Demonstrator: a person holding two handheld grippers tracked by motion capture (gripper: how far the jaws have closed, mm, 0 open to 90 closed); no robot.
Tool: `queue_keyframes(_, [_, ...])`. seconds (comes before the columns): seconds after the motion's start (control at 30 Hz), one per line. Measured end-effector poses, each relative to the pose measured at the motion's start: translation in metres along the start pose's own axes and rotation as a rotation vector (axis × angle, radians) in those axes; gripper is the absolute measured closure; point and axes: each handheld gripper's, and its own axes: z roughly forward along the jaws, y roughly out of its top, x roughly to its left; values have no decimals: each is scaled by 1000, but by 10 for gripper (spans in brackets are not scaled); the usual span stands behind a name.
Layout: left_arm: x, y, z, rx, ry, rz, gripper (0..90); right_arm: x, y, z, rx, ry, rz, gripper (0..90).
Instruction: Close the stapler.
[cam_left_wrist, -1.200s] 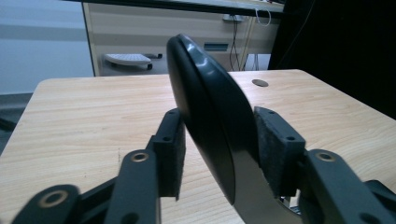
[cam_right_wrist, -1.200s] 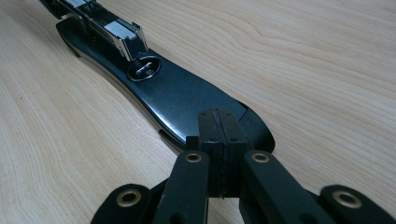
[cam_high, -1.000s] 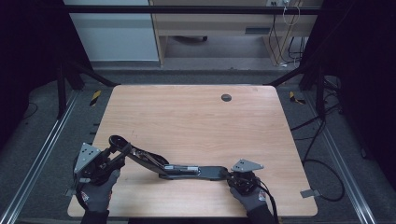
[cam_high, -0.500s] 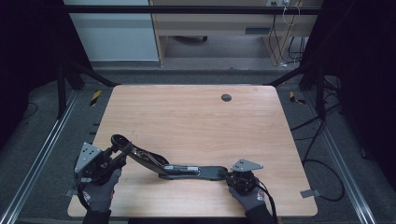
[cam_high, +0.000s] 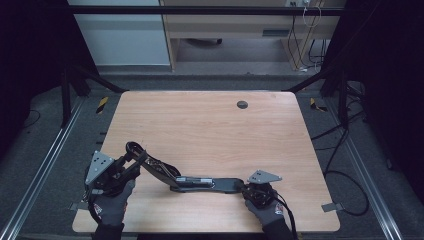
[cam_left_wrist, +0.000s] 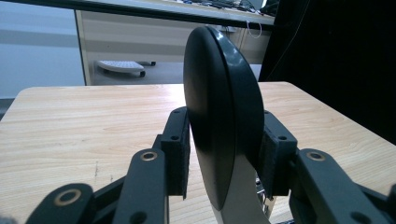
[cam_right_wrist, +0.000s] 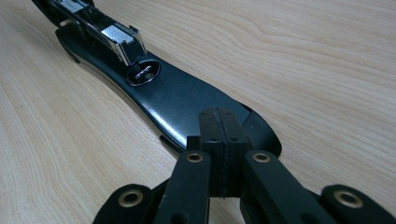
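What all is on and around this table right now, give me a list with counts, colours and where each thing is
stapler: one, black with silver metal inside, opened out flat along the near part of the table; its top arm rises toward the left, its base lies toward the right
table: one, light wood grain, middle of the high view
cable hole cap: one, dark, round, far side of the tabletop
floor tape marks: two, yellow and black, beside the far table corners
left gripper: one, black, near left, jaws around the stapler's rounded top arm end, just been closing
right gripper: one, black, near right, jaws shut, tips on the stapler's base end
gloved hands: two, dark grey, near edge
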Motion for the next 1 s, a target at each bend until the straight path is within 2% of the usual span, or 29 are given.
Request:
queue_keyframes(0.37, [-6, 1, 2, -7, 4, 10, 606, -1, -1, 0, -7, 1, -3, 900])
queue_keyframes(1.0, [-27, 7, 8, -12, 15, 70, 610, -1, -1, 0, -12, 2, -4, 900])
